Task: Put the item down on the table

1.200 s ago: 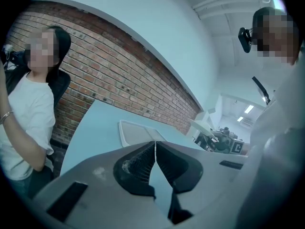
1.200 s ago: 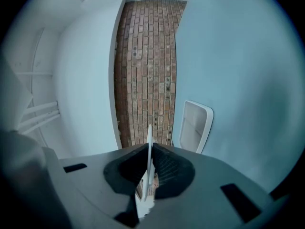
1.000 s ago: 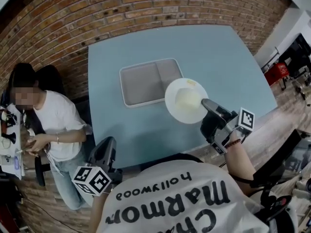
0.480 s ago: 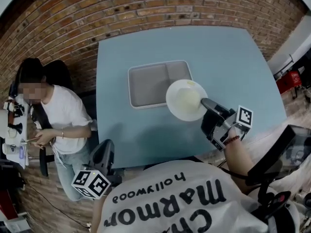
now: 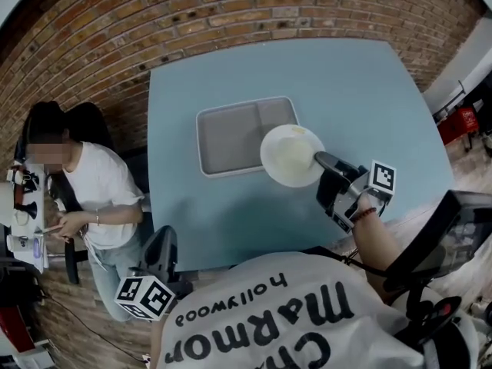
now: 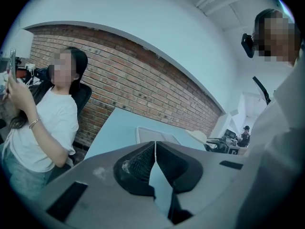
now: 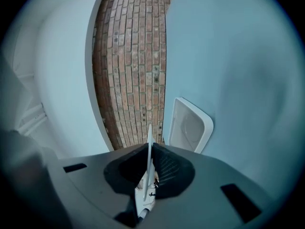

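Note:
My right gripper (image 5: 320, 161) is shut on the rim of a white round plate (image 5: 291, 154), holding it over the blue table (image 5: 231, 214) beside the grey tray (image 5: 234, 135). In the right gripper view the plate (image 7: 149, 149) shows edge-on as a thin white line between the shut jaws of the gripper (image 7: 149, 152). My left gripper (image 5: 163, 248) hangs below the table's near-left edge; its jaws (image 6: 155, 149) are shut with nothing in them.
A two-compartment grey tray (image 7: 190, 125) lies in the middle of the table. A seated person (image 5: 88, 194) in a white shirt is left of the table. A brick wall (image 5: 231, 6) stands behind it. A red object (image 5: 460, 120) sits far right.
The plate and my right gripper have shifted slightly left and up, closer to the tray's right edge. The left gripper stays low at the near-left.

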`<state>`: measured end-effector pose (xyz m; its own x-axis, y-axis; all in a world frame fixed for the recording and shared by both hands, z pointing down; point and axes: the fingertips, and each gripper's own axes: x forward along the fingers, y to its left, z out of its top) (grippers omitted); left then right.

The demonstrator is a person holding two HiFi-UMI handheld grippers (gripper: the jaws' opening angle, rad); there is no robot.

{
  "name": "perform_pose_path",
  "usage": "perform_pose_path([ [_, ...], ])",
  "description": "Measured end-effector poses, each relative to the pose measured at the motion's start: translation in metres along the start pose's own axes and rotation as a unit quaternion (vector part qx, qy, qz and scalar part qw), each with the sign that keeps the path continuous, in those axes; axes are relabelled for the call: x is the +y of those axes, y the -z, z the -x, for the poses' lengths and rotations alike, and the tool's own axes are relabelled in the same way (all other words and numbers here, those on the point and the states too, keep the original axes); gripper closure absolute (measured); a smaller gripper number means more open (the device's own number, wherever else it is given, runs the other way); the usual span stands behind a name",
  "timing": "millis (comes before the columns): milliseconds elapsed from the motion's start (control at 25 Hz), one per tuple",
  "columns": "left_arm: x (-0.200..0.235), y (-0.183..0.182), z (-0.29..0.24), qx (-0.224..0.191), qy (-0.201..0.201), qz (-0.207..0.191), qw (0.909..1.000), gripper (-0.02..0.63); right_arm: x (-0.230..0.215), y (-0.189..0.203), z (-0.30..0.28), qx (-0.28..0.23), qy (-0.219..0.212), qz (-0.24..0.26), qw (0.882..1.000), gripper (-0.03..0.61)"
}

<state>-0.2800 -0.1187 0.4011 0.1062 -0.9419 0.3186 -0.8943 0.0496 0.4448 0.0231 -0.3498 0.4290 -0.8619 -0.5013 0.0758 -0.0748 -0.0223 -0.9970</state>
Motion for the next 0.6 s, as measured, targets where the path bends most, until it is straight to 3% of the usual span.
perform_pose_path([
  [600,0.003,-0.003,-0.005,0.007,-0.036,-0.011,0.9993,0.600,-0.026,-0.029,-0.012,0.003,0.039,0.016,0.999,0.554],
])
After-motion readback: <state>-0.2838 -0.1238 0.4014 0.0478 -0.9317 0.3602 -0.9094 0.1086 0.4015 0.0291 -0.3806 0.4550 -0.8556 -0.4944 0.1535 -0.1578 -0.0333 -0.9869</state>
